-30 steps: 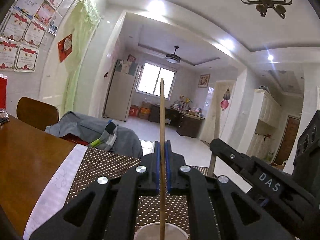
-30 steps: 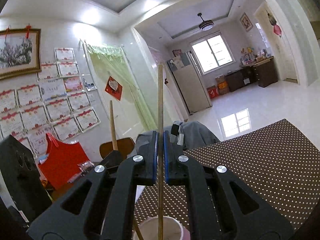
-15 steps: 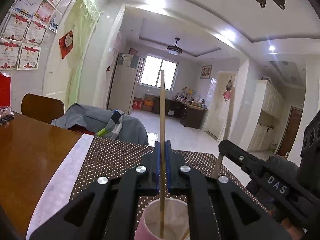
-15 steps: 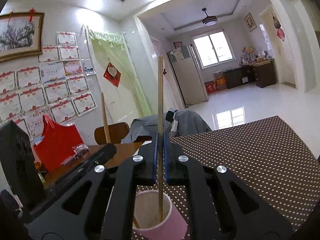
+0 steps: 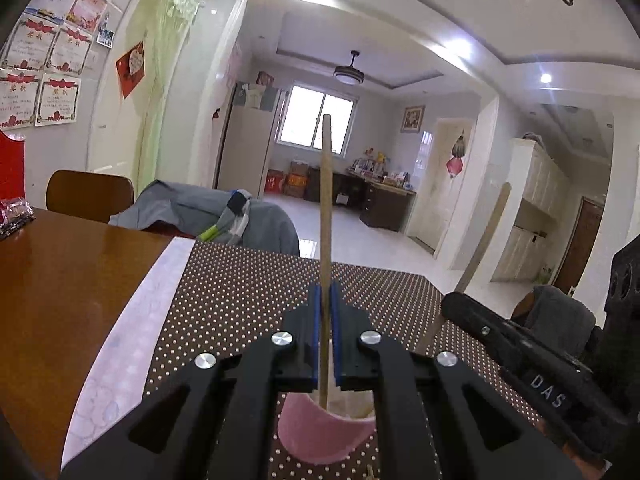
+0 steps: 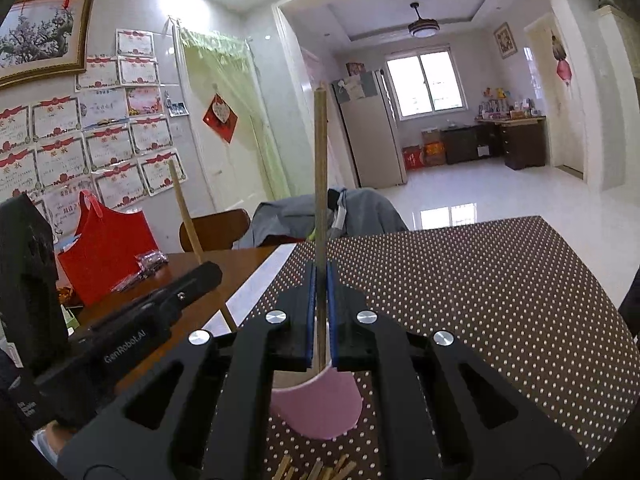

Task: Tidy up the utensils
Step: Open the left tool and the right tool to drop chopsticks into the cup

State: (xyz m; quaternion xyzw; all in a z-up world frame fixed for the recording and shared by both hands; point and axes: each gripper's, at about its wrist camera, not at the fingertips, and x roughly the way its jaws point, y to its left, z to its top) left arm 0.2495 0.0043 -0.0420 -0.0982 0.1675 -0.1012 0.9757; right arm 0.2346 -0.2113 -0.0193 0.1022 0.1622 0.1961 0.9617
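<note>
- Container: one pink cup [image 5: 320,432] [image 6: 316,404] stands upright on the brown dotted placemat [image 5: 240,300] [image 6: 480,300], directly below both tools. Its inside is pale; the lower ends of both held chopsticks dip past the rim. What else lies inside cannot be told.
- Task item, left: a plain wooden chopstick [image 5: 326,208], slender, light tan, upright, its upper end well above the tool.
- Task item, right: a second wooden chopstick [image 6: 320,184], same look, upright; from the left camera it leans slightly.
- Loose wooden sticks [image 6: 316,470] lie on the placemat at the bottom edge of the right view, near the cup.
- Left gripper [image 5: 325,320]: blue-padded jaws almost fully closed, clamped on its chopstick at the lower part of the shaft, over the cup.
- Right gripper [image 6: 320,300]: jaws likewise nearly closed on its chopstick, just beside the left tool over the same cup.
- Placemat lies on a wooden table [image 5: 60,280].
</note>
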